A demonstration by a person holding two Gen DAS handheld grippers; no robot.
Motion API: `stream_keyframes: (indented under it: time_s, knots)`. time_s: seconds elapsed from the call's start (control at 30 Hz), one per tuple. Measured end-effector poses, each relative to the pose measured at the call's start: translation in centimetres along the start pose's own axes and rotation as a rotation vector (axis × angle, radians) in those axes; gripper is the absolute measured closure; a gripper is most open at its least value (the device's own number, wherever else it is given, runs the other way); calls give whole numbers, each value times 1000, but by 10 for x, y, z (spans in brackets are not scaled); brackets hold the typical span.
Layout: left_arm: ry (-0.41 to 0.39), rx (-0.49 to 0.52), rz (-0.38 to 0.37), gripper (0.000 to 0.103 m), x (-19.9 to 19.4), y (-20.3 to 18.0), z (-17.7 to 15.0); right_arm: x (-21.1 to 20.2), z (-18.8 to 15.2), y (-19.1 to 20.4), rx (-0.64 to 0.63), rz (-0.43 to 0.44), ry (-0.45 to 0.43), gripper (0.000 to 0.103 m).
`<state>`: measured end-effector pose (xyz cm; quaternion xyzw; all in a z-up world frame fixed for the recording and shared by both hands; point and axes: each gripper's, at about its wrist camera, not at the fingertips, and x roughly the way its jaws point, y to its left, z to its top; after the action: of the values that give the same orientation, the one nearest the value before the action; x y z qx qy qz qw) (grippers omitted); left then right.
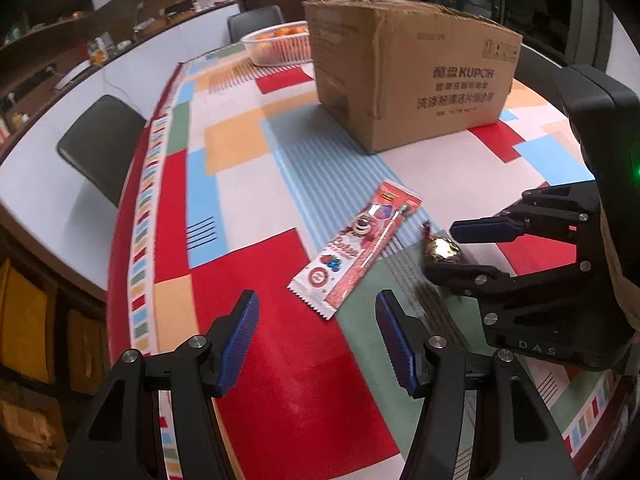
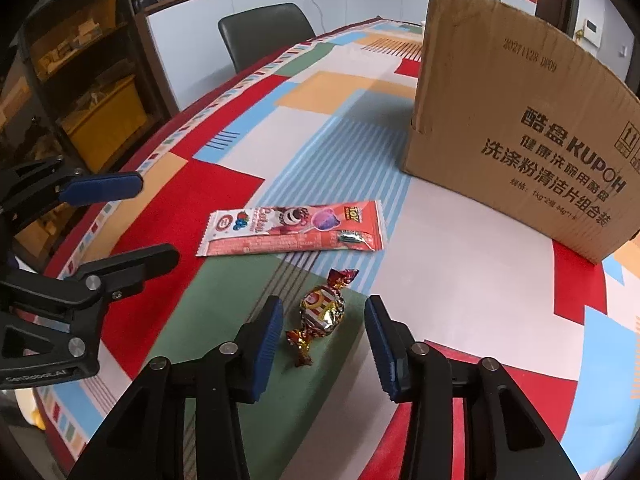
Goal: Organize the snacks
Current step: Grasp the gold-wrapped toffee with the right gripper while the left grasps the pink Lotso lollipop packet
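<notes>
While the candy (image 2: 322, 312) lies on the desk (image 2: 460, 240) between the right gripper's (image 2: 324, 336) parted, non-touching fingers, the left gripper's (image 1: 316, 340) fingers gape empty near the lollipop packet (image 1: 356, 246).

The surface (image 2: 460, 240) has a cloth with big blocks of red, white, orange, green and light blue, and some blue and white stripes. The box (image 2: 520, 128) is brown with black letters. The long snack bag (image 2: 288, 232) is red and white with a pink bear. The candy (image 2: 322, 312) is shiny gold with red and white stripes. The fingers (image 2: 266, 340) have blue pads on black.
</notes>
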<state>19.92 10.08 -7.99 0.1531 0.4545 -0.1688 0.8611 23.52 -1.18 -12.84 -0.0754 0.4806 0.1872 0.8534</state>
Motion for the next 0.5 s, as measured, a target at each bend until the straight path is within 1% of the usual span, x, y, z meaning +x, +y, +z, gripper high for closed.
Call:
stream_keyframes:
  time_s: [0.03, 0.1, 0.13, 0.17, 0.2, 0.37, 0.5]
  knots:
    - [4, 14, -1, 43, 2, -1, 2, 0, 0, -1, 0, 2, 3, 66]
    - [10, 35, -4, 43, 6, -3, 5, 2, -1, -1, -2, 7, 6, 74]
    - [16, 46, -10, 43, 9, -4, 7, 1, -1, -1, -5, 5, 7, 76]
    - [21, 54, -15, 43, 12, -5, 9, 1, -2, -1, -8, 4, 5, 80]
    - [30, 63, -21, 43, 16, -6, 12, 1, -2, -1, -12, 5, 2, 81]
    - [65, 94, -46, 43, 34, -13, 24, -3, -2, -12, 33, 14, -15, 81]
    - [77, 112, -74, 43, 46, -23, 36, -9, -1, -26, 75, -2, -32, 81]
